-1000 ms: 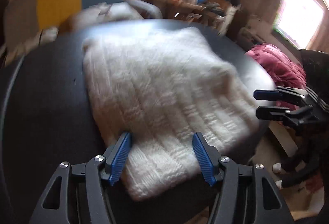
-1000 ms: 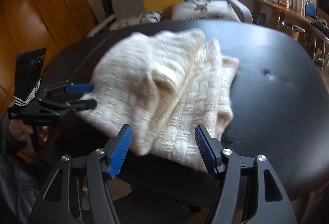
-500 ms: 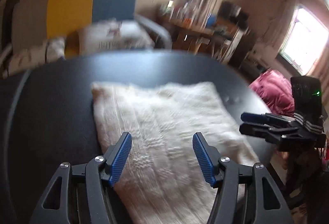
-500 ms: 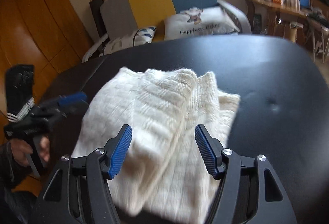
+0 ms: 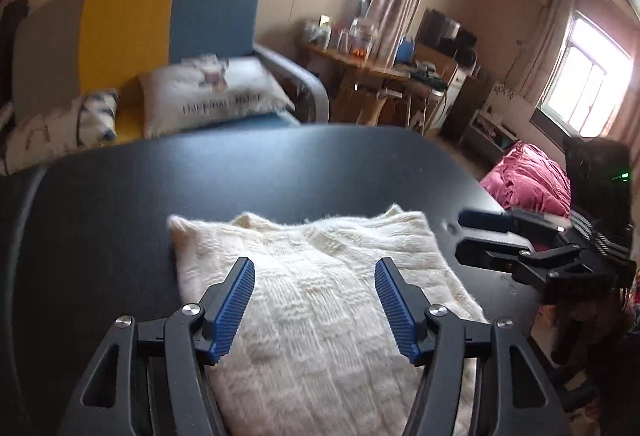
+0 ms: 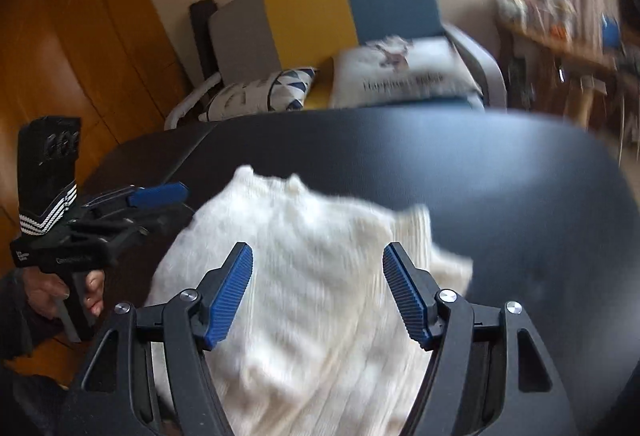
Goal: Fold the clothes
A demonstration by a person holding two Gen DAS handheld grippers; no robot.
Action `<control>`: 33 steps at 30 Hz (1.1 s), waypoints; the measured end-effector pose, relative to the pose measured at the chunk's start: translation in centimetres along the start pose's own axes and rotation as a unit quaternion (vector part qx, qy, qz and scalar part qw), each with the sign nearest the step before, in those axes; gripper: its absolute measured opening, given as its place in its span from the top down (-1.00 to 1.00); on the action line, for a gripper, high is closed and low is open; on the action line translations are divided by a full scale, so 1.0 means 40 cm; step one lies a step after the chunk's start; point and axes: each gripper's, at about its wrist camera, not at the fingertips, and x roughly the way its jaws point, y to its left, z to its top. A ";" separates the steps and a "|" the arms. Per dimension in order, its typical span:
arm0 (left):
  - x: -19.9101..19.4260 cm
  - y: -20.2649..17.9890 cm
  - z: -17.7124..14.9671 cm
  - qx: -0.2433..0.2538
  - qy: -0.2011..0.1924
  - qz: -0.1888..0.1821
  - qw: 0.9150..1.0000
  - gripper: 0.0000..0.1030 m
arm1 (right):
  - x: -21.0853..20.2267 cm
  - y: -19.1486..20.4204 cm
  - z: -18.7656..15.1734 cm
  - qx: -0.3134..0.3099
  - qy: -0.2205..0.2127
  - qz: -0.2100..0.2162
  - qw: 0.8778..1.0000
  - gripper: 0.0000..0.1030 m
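A cream knitted sweater (image 5: 316, 336) lies folded into a thick rectangle on the black table (image 5: 240, 175). My left gripper (image 5: 314, 268) hovers open above the sweater's near half, nothing between its blue pads. In the right wrist view the sweater (image 6: 312, 316) is blurred under my right gripper (image 6: 318, 252), whose jaws are opening with nothing gripped. Each gripper shows in the other's view: the right gripper (image 5: 462, 234) past the sweater's right edge, the left gripper (image 6: 180, 201) at its left edge.
Beyond the table stands a grey, yellow and blue sofa (image 5: 160, 27) with printed pillows (image 5: 212, 95). A cluttered wooden desk (image 5: 380, 71) and pink bedding (image 5: 528, 179) are at the right. A hand (image 6: 60, 296) holds the left gripper near a wooden wall (image 6: 80, 55).
Both grippers have drawn back and risen from the sweater, which now sits lower and smaller in both views. The sweater itself stays folded in place.
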 end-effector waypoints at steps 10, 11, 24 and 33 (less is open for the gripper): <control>0.080 -0.006 -0.023 0.010 0.016 0.010 1.000 -0.23 | 0.183 -0.104 -0.041 0.055 0.050 0.078 0.994 -0.38; 0.064 -0.001 -0.013 0.004 0.004 0.005 1.000 -0.23 | 0.182 -0.107 -0.044 0.049 0.053 0.074 0.995 -0.38; 0.187 0.076 0.015 -0.039 0.079 0.021 0.996 -0.24 | 0.202 -0.171 -0.038 0.081 0.070 0.055 0.993 -0.55; 0.052 0.034 0.038 -0.001 -0.010 0.037 0.999 -0.22 | 0.045 -0.103 0.028 0.027 0.032 0.006 0.999 -0.55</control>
